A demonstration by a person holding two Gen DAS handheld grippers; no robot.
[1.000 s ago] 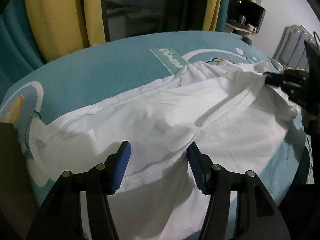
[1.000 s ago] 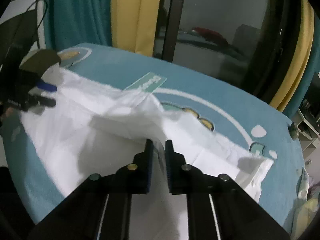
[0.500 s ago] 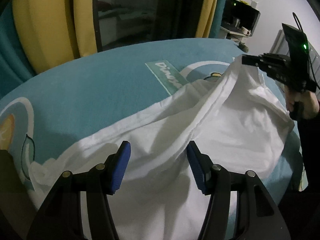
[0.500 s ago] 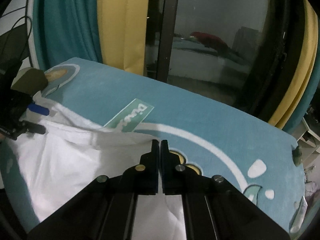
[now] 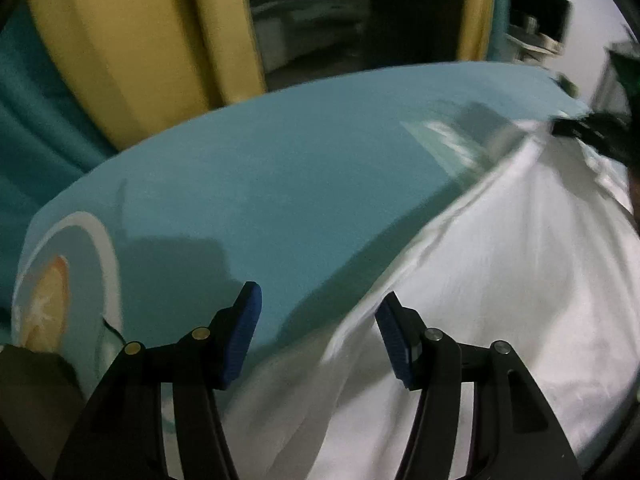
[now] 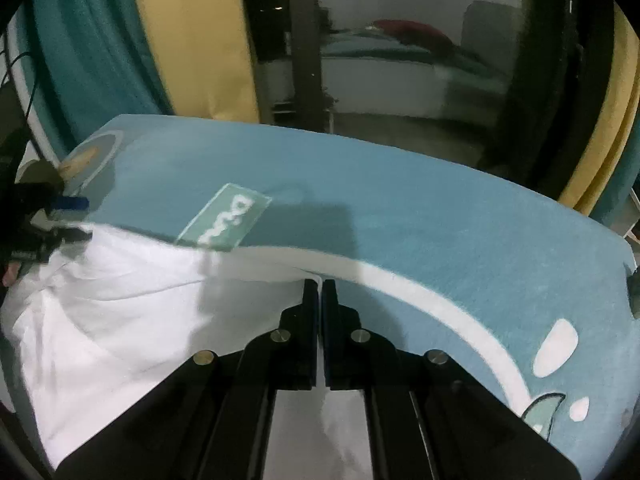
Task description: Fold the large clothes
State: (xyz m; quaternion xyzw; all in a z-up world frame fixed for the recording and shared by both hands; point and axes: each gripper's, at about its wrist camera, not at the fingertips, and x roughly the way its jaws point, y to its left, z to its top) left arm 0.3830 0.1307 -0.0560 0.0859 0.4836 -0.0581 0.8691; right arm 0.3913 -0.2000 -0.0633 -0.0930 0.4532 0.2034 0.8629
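Looking at it, the white garment (image 6: pixel 120 320) is thin, limp and light, draped over the teal bed (image 6: pixel 440 232). The right gripper (image 6: pixel 320 284) is clenched on its edge; the left gripper (image 5: pixel 316 316) gapes empty. Grab hems, not middles.

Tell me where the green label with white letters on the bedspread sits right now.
In the right wrist view the green label lies left of centre on the teal bedspread, its near end at the white garment's far edge, ahead and left of the right gripper.
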